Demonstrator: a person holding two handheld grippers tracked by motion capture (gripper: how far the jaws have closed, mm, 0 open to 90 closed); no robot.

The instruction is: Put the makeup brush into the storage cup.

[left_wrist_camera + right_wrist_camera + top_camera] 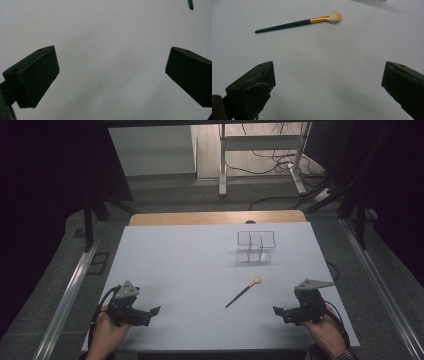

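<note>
Makeup brush [244,292] lies flat at centre-right of the surface [190,270], long axis diagonal, bristles upper right, handle lower left. Left tool [155,310] and right tool [278,310]: jaws apart, empty.

high view looks down on the whole table [200,270]; claw views skim it close, sharing the brush [297,23].

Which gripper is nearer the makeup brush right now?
Right. The right gripper sits just right of and below the makeup brush, jaws open. The left gripper is farther off to the brush's left, also open.
</note>
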